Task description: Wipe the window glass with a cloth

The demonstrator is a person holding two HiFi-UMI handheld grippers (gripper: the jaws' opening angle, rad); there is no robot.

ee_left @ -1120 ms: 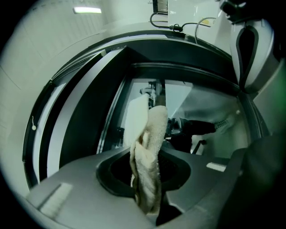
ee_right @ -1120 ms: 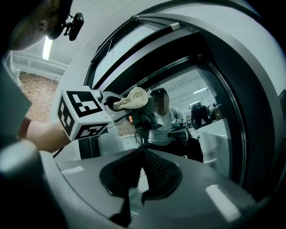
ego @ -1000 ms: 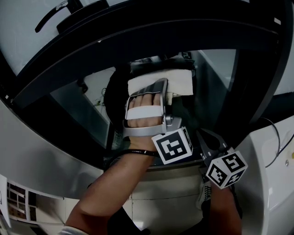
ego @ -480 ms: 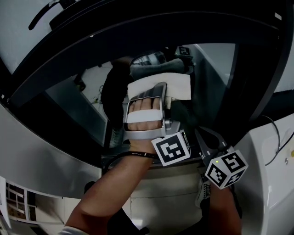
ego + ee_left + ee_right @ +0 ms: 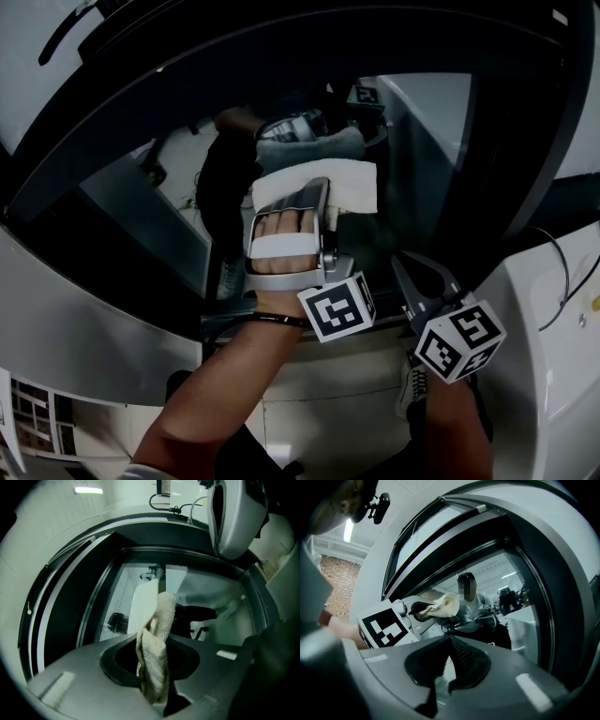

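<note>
In the head view the left gripper [image 5: 317,202] sits at the centre of the frame, with the person's hand [image 5: 281,246] through its handle. The white cloth [image 5: 323,187] at its tip lies flat against the window glass [image 5: 441,159]. The glass carries a dim mirror image of the cloth just above it.

The left gripper view shows what that angle hides: the jaws are clamped on the cloth [image 5: 157,653], which rises folded and bunched from between them to the pane [image 5: 122,597].

The right gripper [image 5: 427,281] hangs at the lower right of the head view, off the glass. Its own view shows its jaws [image 5: 449,644] together with nothing between them. At centre left of that view is the left gripper's marker cube [image 5: 386,626], with the cloth [image 5: 443,605] meeting the glass [image 5: 520,620].
</note>
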